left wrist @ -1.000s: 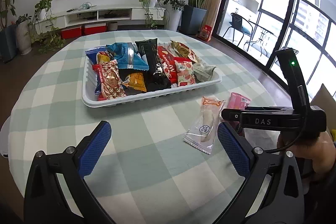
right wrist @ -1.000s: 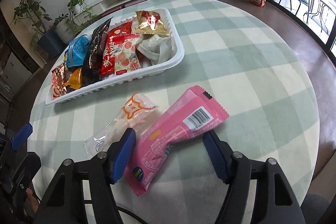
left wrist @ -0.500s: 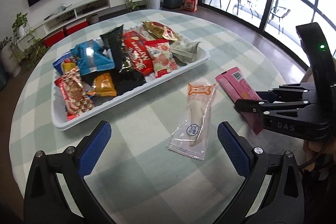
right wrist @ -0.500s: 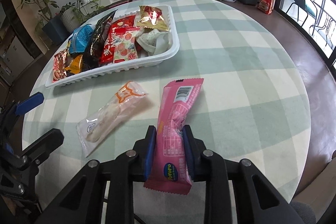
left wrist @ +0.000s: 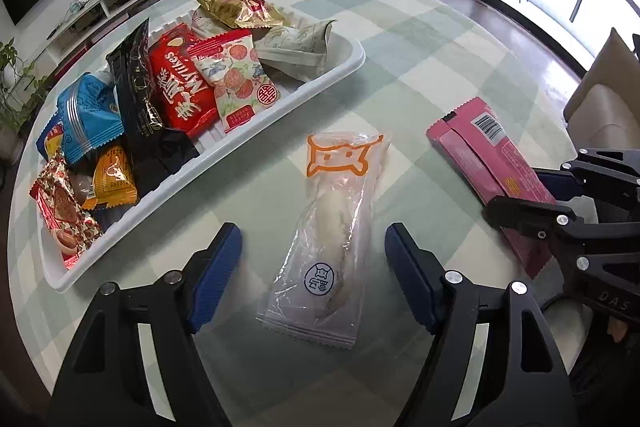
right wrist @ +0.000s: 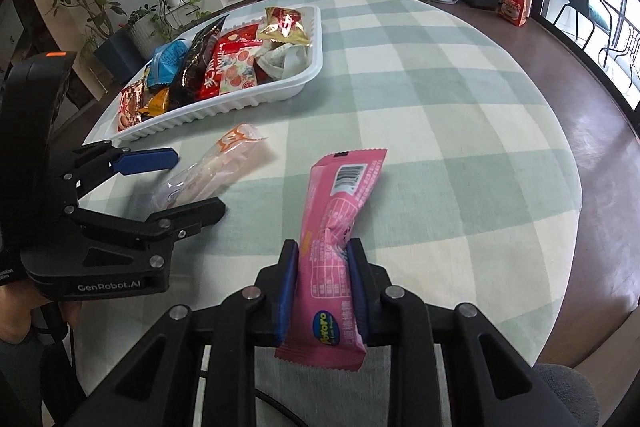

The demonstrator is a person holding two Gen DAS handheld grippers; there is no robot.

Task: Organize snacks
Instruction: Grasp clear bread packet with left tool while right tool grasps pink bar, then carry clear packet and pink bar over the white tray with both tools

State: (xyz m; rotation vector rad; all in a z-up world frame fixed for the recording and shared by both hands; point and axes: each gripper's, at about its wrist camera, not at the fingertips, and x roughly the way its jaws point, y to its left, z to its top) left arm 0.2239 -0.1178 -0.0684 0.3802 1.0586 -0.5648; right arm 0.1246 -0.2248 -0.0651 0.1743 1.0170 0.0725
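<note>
Right gripper [right wrist: 322,283] clamped on pink snack pack [right wrist: 338,227]. Left gripper [left wrist: 314,267] closing, jaws straddling clear bun packet [left wrist: 334,227] on checked table [left wrist: 420,67], pads not touching. White tray [left wrist: 320,83] beyond holds assorted snack packets.

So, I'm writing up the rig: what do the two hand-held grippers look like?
Both are black frames with silver screws and two fingers with blue ribbed pads. The left hand-held gripper is printed GenRobot.AI on its body, with an orange patch on its tall housing. The right hand-held gripper shows the letters DAS. A black cable runs beneath it.
</note>
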